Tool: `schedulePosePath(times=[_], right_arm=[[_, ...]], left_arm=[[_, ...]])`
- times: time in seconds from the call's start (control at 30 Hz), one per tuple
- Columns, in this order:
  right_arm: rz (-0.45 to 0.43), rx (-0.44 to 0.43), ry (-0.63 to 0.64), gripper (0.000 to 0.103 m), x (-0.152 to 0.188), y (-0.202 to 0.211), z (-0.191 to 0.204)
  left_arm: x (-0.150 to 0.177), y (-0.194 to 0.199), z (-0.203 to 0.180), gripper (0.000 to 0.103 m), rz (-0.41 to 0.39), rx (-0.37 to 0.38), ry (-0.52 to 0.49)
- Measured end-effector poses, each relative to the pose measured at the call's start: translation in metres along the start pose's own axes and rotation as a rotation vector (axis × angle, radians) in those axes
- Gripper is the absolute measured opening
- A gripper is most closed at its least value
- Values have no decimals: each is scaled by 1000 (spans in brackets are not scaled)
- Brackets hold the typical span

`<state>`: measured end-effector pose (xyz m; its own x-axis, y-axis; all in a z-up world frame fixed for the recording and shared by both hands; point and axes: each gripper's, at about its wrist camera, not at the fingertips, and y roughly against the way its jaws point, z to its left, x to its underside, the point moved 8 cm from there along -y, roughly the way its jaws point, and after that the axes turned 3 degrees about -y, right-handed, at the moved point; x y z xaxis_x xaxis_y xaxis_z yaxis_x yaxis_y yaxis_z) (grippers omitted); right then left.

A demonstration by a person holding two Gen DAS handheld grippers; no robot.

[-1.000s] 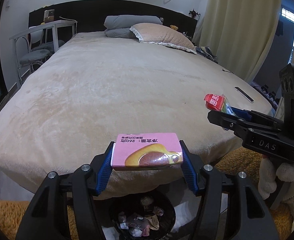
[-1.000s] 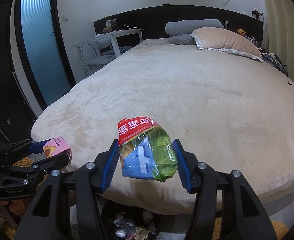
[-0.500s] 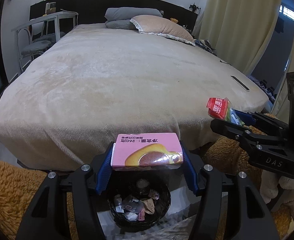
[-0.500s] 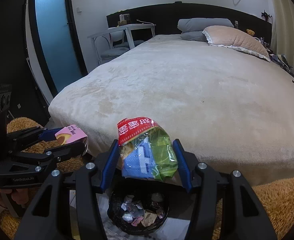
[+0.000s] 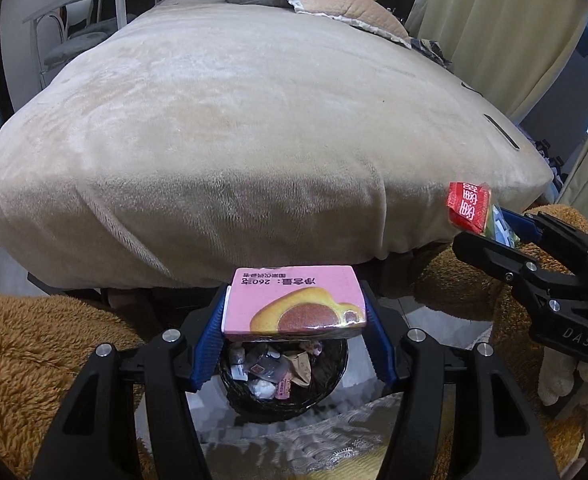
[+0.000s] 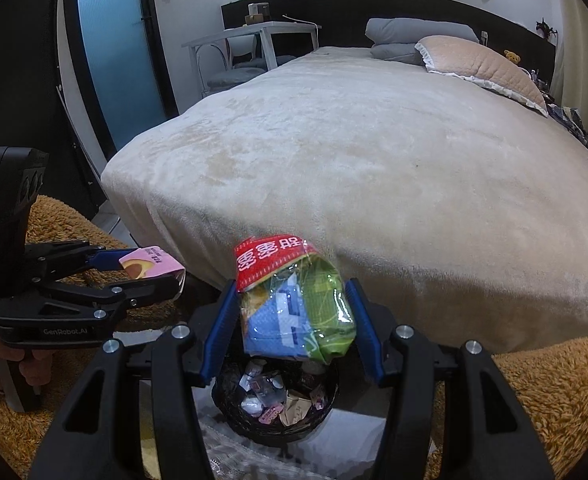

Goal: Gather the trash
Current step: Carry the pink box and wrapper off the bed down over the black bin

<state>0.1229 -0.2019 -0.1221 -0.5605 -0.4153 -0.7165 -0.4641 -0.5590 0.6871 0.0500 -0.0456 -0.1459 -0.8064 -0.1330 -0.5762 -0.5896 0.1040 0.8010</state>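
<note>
My left gripper (image 5: 294, 312) is shut on a pink snack box (image 5: 294, 304) with a cake picture, held above a black trash bin (image 5: 325, 396) lined with a black bag and holding several wrappers. My right gripper (image 6: 290, 312) is shut on a red, blue and green snack bag (image 6: 294, 304), also held above the trash bin (image 6: 230, 408). The right gripper and its bag (image 5: 469, 208) show at the right of the left wrist view. The left gripper and pink box (image 6: 150, 266) show at the left of the right wrist view.
A large bed with a beige blanket (image 5: 254, 120) fills the space ahead, pillows (image 5: 333, 0) at its head. Brown fluffy rug (image 5: 34, 360) lies on both sides of the bin. A dark flat item (image 5: 501, 132) lies near the bed's right edge. A white desk and chair (image 6: 254, 52) stand at the back left.
Both grippers have drawn back from the bed and tilted downward, each still holding its item. The trash bin has come fully into view below both.
</note>
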Motion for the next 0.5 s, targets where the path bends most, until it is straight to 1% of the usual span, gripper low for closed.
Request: schedulePosePath(times=[0.23, 0.33, 0.5], right_arm=[[90, 19, -2, 55, 13, -15, -6], [145, 30, -12, 55, 19, -25, -9], [216, 24, -23, 55, 29, -40, -10]], left_arm=[[12, -25, 0, 60, 104, -8, 10], [15, -35, 0, 60, 147, 3, 23], [21, -51, 3, 60, 219, 15, 56]])
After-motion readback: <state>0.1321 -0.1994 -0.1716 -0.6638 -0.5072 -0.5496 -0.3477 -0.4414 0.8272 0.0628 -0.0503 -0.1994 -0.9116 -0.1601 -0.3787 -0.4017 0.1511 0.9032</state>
